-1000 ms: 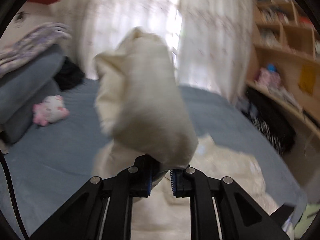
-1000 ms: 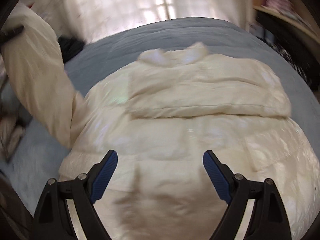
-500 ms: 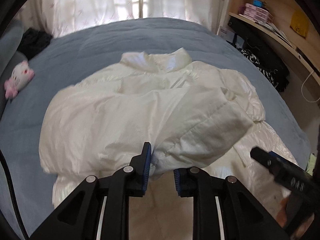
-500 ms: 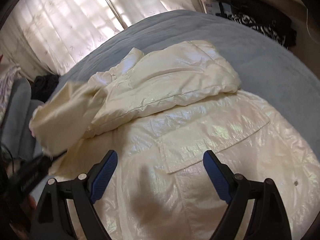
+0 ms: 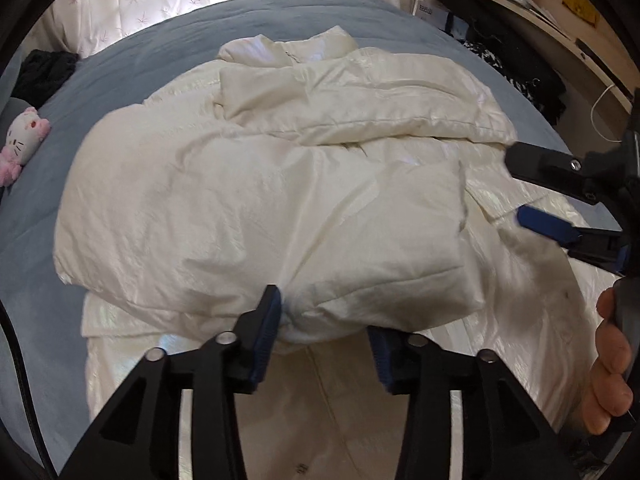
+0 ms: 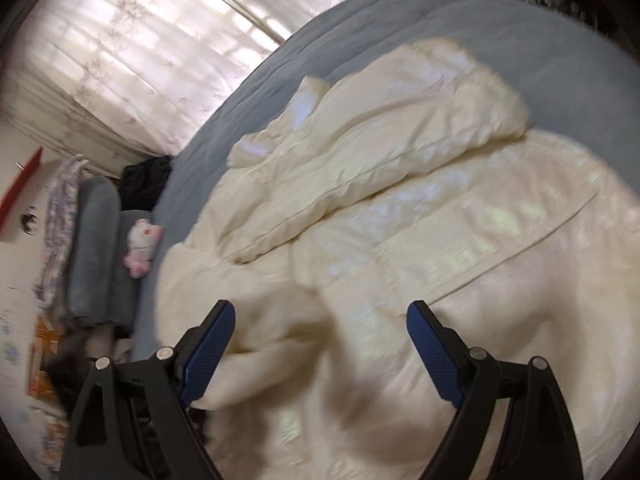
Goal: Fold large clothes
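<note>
Left wrist view: a puffy, glossy cream jacket point(image 5: 304, 152) lies mid-bed on the blue-grey bedspread point(image 5: 100, 80), both sleeves folded across its chest. The left gripper point(image 5: 324, 320) is opening, the cuff between its pads.

Right wrist view: the right gripper point(image 6: 320, 344) hangs wide above the quilted body, empty.

The puffer jacket's point(image 5: 280, 184) hem runs off the left wrist view's bottom edge. Motion blur smears the shelves point(image 6: 44, 344) beyond the bed's point(image 6: 400, 36) left edge.
</note>
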`<action>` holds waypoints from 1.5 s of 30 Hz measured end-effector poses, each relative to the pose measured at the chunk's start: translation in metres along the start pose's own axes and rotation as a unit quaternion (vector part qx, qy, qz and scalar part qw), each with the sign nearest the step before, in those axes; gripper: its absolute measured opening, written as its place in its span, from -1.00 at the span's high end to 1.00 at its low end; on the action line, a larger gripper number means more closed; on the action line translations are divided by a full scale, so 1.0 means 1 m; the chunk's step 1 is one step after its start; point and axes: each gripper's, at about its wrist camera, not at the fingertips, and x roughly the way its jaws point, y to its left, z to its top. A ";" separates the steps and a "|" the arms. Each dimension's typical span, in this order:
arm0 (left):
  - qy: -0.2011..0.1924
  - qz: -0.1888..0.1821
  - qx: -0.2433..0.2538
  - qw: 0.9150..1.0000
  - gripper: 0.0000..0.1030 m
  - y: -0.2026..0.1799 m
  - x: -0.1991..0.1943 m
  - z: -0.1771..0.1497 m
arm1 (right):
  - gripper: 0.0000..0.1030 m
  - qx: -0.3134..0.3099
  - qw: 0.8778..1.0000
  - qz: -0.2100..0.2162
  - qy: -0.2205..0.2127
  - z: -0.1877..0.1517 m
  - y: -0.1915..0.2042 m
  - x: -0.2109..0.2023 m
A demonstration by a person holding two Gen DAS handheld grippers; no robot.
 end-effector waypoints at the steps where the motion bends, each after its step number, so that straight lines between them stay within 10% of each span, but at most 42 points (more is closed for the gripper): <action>1: -0.004 -0.002 -0.001 1.000 0.08 0.000 -0.001 -0.001 | -0.71 0.008 1.000 0.009 0.014 -0.002 0.000 0.004; 18: -0.016 -0.046 -0.036 0.998 -0.12 0.029 -0.024 -0.027 | -0.71 0.074 0.987 0.096 0.102 -0.025 0.027 0.058; 22: -0.026 -0.041 -0.054 0.997 -0.20 0.044 -0.032 -0.033 | -0.26 0.048 0.992 0.058 0.100 -0.025 0.035 0.067; 24: -0.028 -0.039 -0.065 0.997 -0.20 0.050 -0.033 -0.034 | 0.74 0.021 0.994 0.041 0.103 -0.026 0.041 0.071; 29: -0.037 -0.036 -0.109 0.993 -0.20 0.073 -0.036 -0.035 | 0.87 -0.118 0.992 0.014 0.034 -0.015 0.088 0.045; 36: -0.075 -0.023 -0.132 0.988 -0.20 0.092 -0.053 -0.022 | 0.87 -0.296 0.943 -0.039 -0.144 0.042 0.161 -0.016; 45: -0.108 0.065 -0.158 0.979 -0.20 0.129 -0.058 0.032 | 0.87 -0.235 0.952 -0.172 -0.093 0.143 0.087 0.060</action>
